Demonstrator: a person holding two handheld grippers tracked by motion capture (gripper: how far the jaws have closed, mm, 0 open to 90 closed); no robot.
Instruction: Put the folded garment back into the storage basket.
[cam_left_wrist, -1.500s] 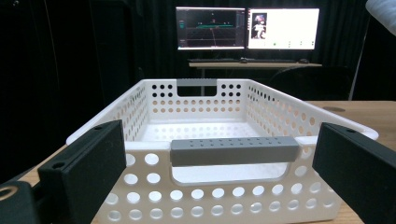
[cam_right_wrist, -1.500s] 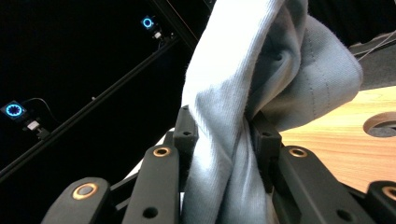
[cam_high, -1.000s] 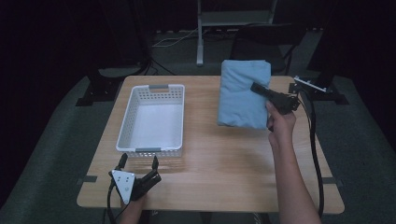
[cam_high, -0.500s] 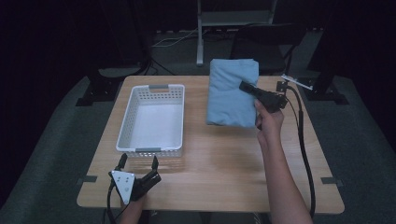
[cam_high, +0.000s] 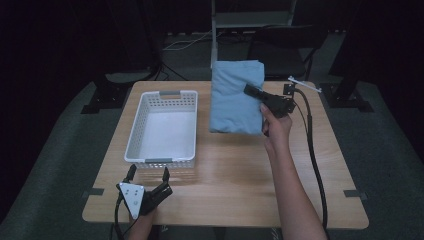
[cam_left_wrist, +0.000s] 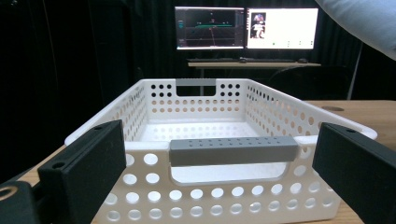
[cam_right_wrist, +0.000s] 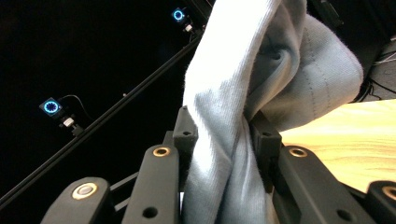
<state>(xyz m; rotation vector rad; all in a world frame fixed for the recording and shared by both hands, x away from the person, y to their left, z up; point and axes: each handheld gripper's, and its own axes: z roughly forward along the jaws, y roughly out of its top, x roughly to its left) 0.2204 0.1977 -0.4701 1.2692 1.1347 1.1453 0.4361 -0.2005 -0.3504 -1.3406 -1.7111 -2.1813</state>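
Wooden table (cam_high: 240, 170) amid dark room, monitors (cam_left_wrist: 246, 28) behind

A light wooden rectangular table (cam_high: 225, 170) stands on a dark grey floor. A white perforated plastic basket with grey handles (cam_high: 162, 127) sits on the table's left half, its long sides running from the near edge toward the far edge, with bare wood around it. The folded light blue cloth (cam_high: 235, 97) shows over the table's far edge, right of the basket; whether it touches the wood cannot be told.
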